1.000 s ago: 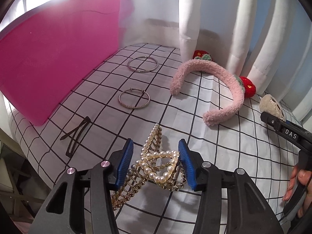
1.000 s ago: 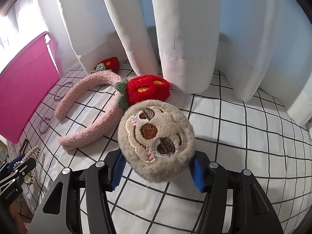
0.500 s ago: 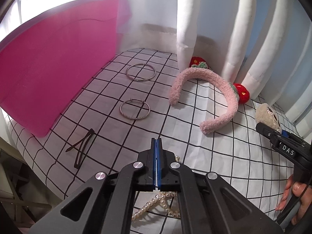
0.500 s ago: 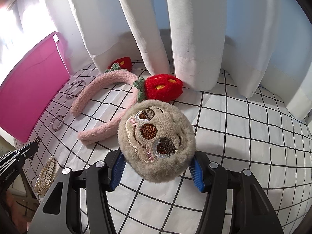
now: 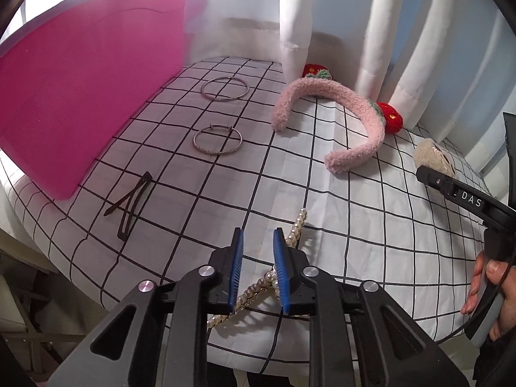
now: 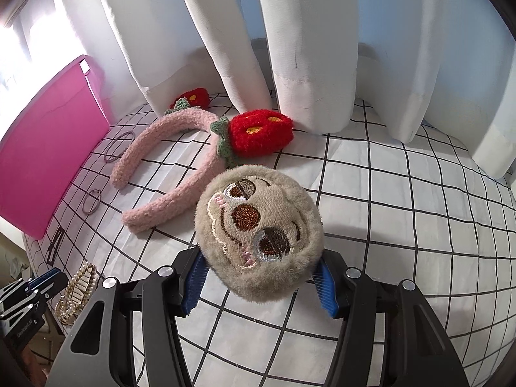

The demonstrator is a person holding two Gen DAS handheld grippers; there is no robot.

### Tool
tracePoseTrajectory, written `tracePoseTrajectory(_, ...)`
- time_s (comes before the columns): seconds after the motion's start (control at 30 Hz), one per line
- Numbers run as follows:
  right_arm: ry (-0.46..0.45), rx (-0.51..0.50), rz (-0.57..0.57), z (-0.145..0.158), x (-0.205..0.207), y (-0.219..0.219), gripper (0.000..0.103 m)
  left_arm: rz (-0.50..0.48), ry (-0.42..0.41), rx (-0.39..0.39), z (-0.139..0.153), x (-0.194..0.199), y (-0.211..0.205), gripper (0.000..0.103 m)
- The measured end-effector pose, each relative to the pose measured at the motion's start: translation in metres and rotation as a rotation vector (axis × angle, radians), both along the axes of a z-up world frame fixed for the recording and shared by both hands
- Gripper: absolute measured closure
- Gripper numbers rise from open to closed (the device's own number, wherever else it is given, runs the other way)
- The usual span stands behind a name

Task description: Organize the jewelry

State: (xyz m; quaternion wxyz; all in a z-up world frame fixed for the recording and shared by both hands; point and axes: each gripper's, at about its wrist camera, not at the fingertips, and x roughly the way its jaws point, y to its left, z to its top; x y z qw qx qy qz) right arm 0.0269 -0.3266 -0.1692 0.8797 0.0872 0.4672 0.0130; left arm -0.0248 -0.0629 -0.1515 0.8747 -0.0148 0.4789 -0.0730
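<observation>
My left gripper (image 5: 257,269) sits at the bottom centre of its frame with its blue pads a narrow gap apart, holding nothing; the pearl hair comb (image 5: 292,238) lies on the checked cloth (image 5: 354,225) under and just past the right pad, its beaded spine running up and to the right. Whether the pad actually touches the pearls I can't tell from this angle. To the left of the comb, near the cloth's lower-left edge, lies a dark snap hair clip (image 5: 131,205). Farther up, in the middle of the frame, is a silver bangle (image 5: 218,140), and beyond it a second, larger bangle (image 5: 225,89), well apart from each other. The pink bin (image 5: 80,96) fills the upper left, its wall just beside the bangles.

My right gripper (image 6: 258,285) is at the bottom centre of its own frame, its jaws spread wide and clamped on either side of a round beige plush face (image 6: 258,235) with embroidered glittery eyes; the plush is lifted off the cloth, casting a shadow to its right. Behind it, toward the upper left, the fuzzy pink headband (image 6: 180,158) lies flat on the cloth, a red strawberry (image 6: 261,133) with green leaves at its near side and a second one (image 6: 193,96) at its far side. White curtains (image 6: 306,48) hang down to the cloth along the top of the frame.
</observation>
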Motion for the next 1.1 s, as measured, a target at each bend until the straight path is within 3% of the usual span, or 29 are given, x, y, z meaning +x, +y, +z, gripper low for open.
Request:
tracePoseTrajectory(0.03, 0.002, 0.001, 0.0, -0.001, 0.0, 0.0, 0.047, 0.003, -0.004, 0.006, 0.0, -0.001, 0.0, 0.067)
tracePoseTrajectory(0.13, 0.004, 0.002, -0.001, -0.003, -0.002, 0.0, 0.047, 0.005, -0.049, 0.016, 0.005, -0.007, 0.0, 0.055)
tracePoseTrajectory(0.17, 0.005, 0.002, -0.001, -0.003, -0.002, 0.001, 0.047, 0.002, -0.062, 0.023, 0.006, -0.009, -0.001, 0.042)
tracePoseTrajectory(0.23, 0.008, 0.001, 0.0, -0.003, -0.003, 0.001, 0.047, 0.001, -0.085, 0.024, 0.01, -0.013, -0.003, 0.027)
tracePoseTrajectory(0.83, 0.004, 0.005, 0.003, -0.005, -0.01, 0.0, 0.047, -0.109, -0.048, 0.09, -0.03, -0.026, -0.026, 0.023)
tracePoseTrajectory(0.97, 0.007, 0.004, 0.008, -0.007, -0.011, 0.002, 0.047, -0.116, -0.054, 0.08, -0.032, -0.029, -0.023, 0.037)
tracePoseTrajectory(1.1, 0.005, 0.004, 0.008, -0.007, -0.012, 0.002, 0.047, -0.112, -0.051, 0.066, -0.03, -0.029, -0.021, 0.038)
